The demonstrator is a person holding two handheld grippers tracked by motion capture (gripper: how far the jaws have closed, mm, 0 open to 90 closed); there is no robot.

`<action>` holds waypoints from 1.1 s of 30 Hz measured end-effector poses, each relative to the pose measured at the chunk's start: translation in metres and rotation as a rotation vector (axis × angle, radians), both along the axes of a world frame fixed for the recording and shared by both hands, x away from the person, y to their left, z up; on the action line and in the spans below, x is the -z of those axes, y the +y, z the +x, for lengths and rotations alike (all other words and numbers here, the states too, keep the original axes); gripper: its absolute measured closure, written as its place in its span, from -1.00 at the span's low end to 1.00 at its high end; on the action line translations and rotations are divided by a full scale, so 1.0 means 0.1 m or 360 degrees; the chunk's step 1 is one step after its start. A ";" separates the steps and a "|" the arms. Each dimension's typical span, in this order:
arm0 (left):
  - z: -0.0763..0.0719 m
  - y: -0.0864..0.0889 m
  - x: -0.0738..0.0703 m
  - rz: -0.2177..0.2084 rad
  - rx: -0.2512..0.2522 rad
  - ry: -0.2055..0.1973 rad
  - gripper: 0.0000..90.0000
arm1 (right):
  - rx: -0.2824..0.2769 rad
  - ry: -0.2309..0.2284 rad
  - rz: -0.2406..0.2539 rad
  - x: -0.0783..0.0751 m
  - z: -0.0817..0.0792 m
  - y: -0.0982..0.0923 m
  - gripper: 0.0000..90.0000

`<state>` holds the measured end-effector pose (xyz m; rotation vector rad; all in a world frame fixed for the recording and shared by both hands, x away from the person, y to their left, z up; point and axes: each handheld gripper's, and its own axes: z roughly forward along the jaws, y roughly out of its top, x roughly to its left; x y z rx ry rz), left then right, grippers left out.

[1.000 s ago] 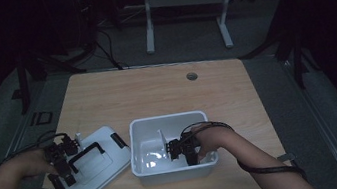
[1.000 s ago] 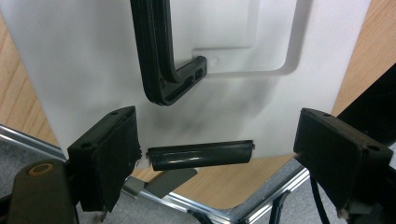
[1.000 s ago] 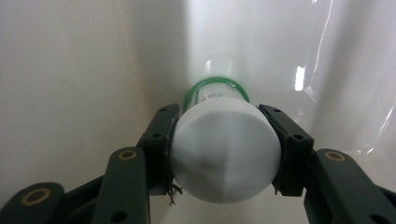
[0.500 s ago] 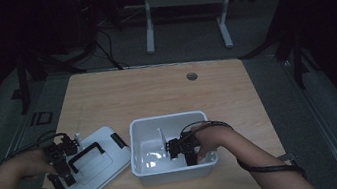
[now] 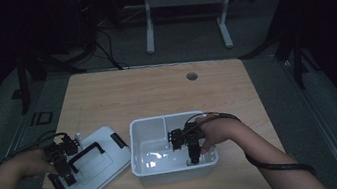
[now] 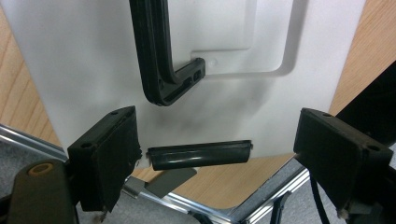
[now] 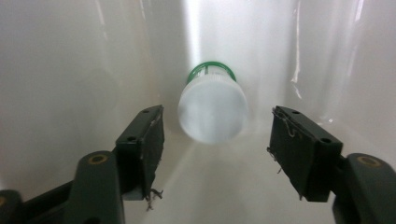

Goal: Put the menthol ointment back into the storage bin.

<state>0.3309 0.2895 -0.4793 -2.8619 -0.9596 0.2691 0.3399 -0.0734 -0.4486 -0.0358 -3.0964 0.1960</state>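
Bottle [image 7: 212,109] is down in the bin [image 5: 147,127] now, lying in the right compartment; my right gripper [image 5: 194,160] has just been opening, jaws apart either side of it and not touching, so I'd call the drop done; left gripper [image 5: 70,176] sits over the lid [image 5: 107,156], jaws spread wide near its end latch [image 6: 200,155], pinching nothing; lid lies on the table [image 5: 155,89] just left of the bin; what's left, I reckon: pull the right out, get the lid on, latch it.

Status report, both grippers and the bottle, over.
Right hand-held gripper jaws just opening, white bottle free between them in bin. Left hand-held gripper open over lid. Nothing in the way.
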 end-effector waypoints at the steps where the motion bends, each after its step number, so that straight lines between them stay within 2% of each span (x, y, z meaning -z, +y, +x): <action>1: 0.00 0.00 0.00 -0.0002 0.0000 -0.0002 -0.69 | 0.0003 -0.0011 0.0012 -0.04 0.00 -0.01 -0.29; 2: 0.00 0.00 -0.01 0.0006 0.0006 -0.0001 -0.69 | 0.0025 -0.0025 0.0051 -0.15 0.00 -0.05 -0.33; 4: 0.00 0.00 -0.01 0.0005 0.0002 0.0000 -0.69 | 0.0017 -0.0039 0.0071 -0.18 0.01 -0.06 -0.33; 8: -0.01 0.01 -0.01 0.0010 -0.0003 0.0001 -0.69 | 0.0042 -0.0065 0.0143 -0.36 0.00 -0.16 -0.40; 11: -0.01 0.02 -0.01 0.0010 0.0001 0.0001 -0.69 | 0.0034 -0.0076 0.0173 -0.41 -0.01 -0.21 -0.45; 14: -0.01 0.02 -0.01 0.0004 -0.0004 -0.0002 -0.69 | 0.0027 -0.0057 0.0212 -0.49 -0.02 -0.31 -0.61; 16: -0.02 0.02 0.00 0.0006 -0.0009 -0.0004 -0.69 | 0.0036 -0.0048 0.0237 -0.54 -0.02 -0.37 -0.62; 18: -0.01 0.02 0.00 0.0010 -0.0011 -0.0005 -0.69 | 0.0025 -0.0073 0.0264 -0.57 -0.03 -0.43 -0.64; 21: -0.01 0.02 -0.01 0.0012 -0.0011 -0.0005 -0.69 | 0.0003 -0.0102 0.0259 -0.60 -0.03 -0.51 -0.68; 25: -0.01 0.03 -0.01 0.0010 -0.0013 -0.0010 -0.69 | 0.0037 -0.0132 0.0290 -0.64 -0.01 -0.67 -0.68; 26: -0.01 0.03 -0.01 0.0009 -0.0016 -0.0008 -0.69 | 0.0050 -0.0152 0.0298 -0.64 0.00 -0.76 -0.68; 27: -0.01 0.03 -0.01 0.0004 -0.0023 -0.0005 -0.69 | 0.0050 -0.0152 0.0298 -0.64 0.00 -0.76 -0.68; 30: -0.01 0.04 -0.01 -0.0004 -0.0040 0.0002 -0.69 | 0.0092 -0.0181 0.0311 -0.63 0.01 -0.94 -0.69; 31: -0.01 0.04 -0.01 -0.0004 -0.0040 0.0002 -0.69 | 0.0092 -0.0181 0.0311 -0.63 0.01 -0.94 -0.69; 33: 0.00 0.03 0.00 0.0023 -0.0036 0.0020 -0.69 | 0.0110 -0.0198 0.0311 -0.60 0.02 -1.02 -0.69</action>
